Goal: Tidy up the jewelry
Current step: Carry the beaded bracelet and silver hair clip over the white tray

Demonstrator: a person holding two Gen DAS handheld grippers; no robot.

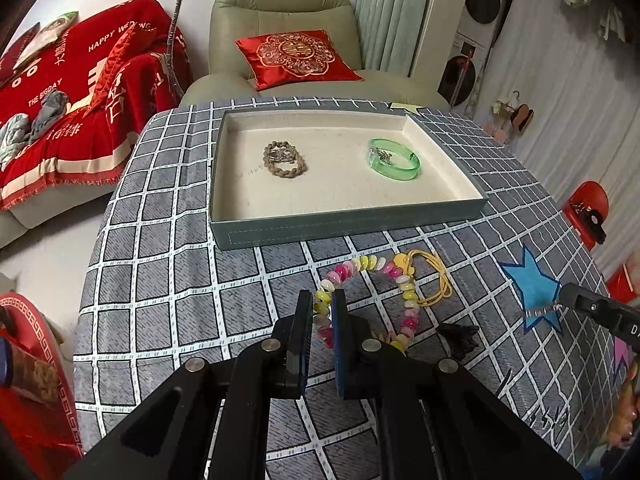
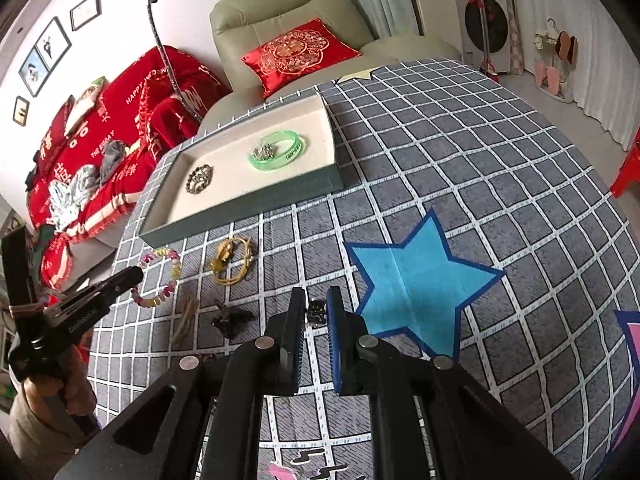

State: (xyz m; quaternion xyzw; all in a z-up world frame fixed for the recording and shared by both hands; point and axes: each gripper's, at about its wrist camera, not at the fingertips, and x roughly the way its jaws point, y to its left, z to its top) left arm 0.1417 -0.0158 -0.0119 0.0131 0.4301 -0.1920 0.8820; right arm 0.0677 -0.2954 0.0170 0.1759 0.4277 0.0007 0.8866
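Left wrist view
- Left gripper (image 1: 322, 312): we see its 2 fingers clamped on the near-left arc of the pastel bead bracelet (image 1: 370, 300), with only the beads' width between the pads.
- Bracelet's place: most of the loop lies on the checked tablecloth (image 1: 160, 280), in front of the tray, touching the yellow cord bracelet (image 1: 434, 276).
- Tray (image 1: 344, 224): cream-lined with grey-green walls; it holds 2 groups, a brown beaded bracelet (image 1: 285, 159) ringing small metal pieces on the left and a green bangle (image 1: 394, 159) ringing more on the right.
- Loose pieces: a dark ornament (image 1: 460, 338) sits near the bead loop's right side.
- Right gripper (image 1: 592, 306): it enters from the right edge with a thin silver piece at its tip, over the blue star (image 1: 532, 284).

Right wrist view
- Right gripper (image 2: 316, 312): we see the fingers pinched on a small dark jewelry piece (image 2: 316, 309), too small to name.
- Left gripper (image 2: 120, 280): side-on at the left edge, its tip at the bead loop (image 2: 160, 276); a hand (image 2: 52, 400) holds the handle.
- On the cloth: the yellow cord (image 2: 232, 260), the dark ornament (image 2: 232, 318) and a pale twisted cord (image 2: 186, 316) lie short of the tray (image 2: 256, 208).

Risks, as we judge them
- Snag: the bead loop touches the yellow cord, so lifting may drag it along.
- Slip: round beads gripped on 1 arc could roll out.
- Drop: the tiny dark piece could fall unnoticed on the busy cloth.
- Clash: both grippers heading for 1 tray could collide.
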